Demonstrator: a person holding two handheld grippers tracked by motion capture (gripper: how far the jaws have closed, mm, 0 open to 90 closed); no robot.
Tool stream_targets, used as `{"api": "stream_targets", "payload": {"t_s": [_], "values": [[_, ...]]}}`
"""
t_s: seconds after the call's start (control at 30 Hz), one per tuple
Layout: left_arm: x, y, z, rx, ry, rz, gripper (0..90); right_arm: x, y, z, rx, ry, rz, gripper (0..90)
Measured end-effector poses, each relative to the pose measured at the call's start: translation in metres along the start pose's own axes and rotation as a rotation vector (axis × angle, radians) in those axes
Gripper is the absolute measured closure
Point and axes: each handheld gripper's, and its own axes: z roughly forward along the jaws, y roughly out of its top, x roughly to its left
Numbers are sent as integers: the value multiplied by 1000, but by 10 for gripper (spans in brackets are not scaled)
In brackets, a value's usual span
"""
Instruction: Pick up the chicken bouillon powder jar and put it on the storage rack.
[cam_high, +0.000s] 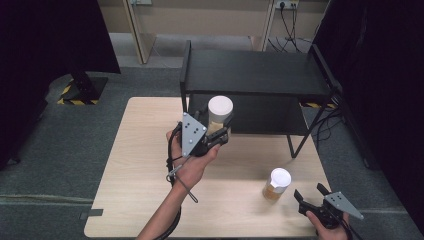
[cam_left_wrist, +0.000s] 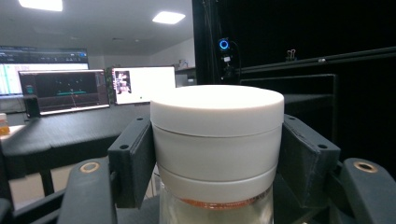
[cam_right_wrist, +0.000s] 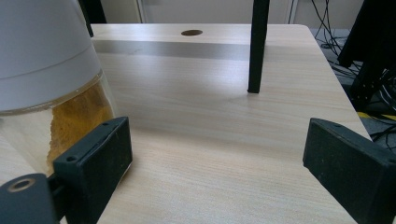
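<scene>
My left gripper (cam_high: 220, 131) is shut on a white-lidded jar (cam_high: 220, 111) and holds it upright in the air, above the table and just in front of the black shelf (cam_high: 250, 72). In the left gripper view both black jaws press on the sides of the jar's white lid (cam_left_wrist: 217, 135). A second white-lidded jar (cam_high: 276, 184) with yellow-brown contents stands on the wooden table (cam_high: 150, 165) at the front right. My right gripper (cam_high: 310, 196) rests open just right of it, and that jar (cam_right_wrist: 46, 84) shows beside its left jaw, outside the gap.
The black two-level shelf stands on the table's far half; one of its thin legs (cam_right_wrist: 258, 46) comes down onto the wood ahead of the right gripper. Cables (cam_high: 330, 125) hang off the table's right side. Bare wood lies at the left and front.
</scene>
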Motion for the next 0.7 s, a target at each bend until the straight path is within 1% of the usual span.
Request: {"api": "stream_targets", "payload": {"t_s": [0.33,0.5,0.7], "values": [[5,20,6,-26,21,3,339,1,-1,0,-3,-2,2,84],[8,28,10,-28,25,-12,340,0,-1,0,-4,-1,3,84],[11,34,13,-30,35,-12,339,0,0,0,-3,0,4,84]]}}
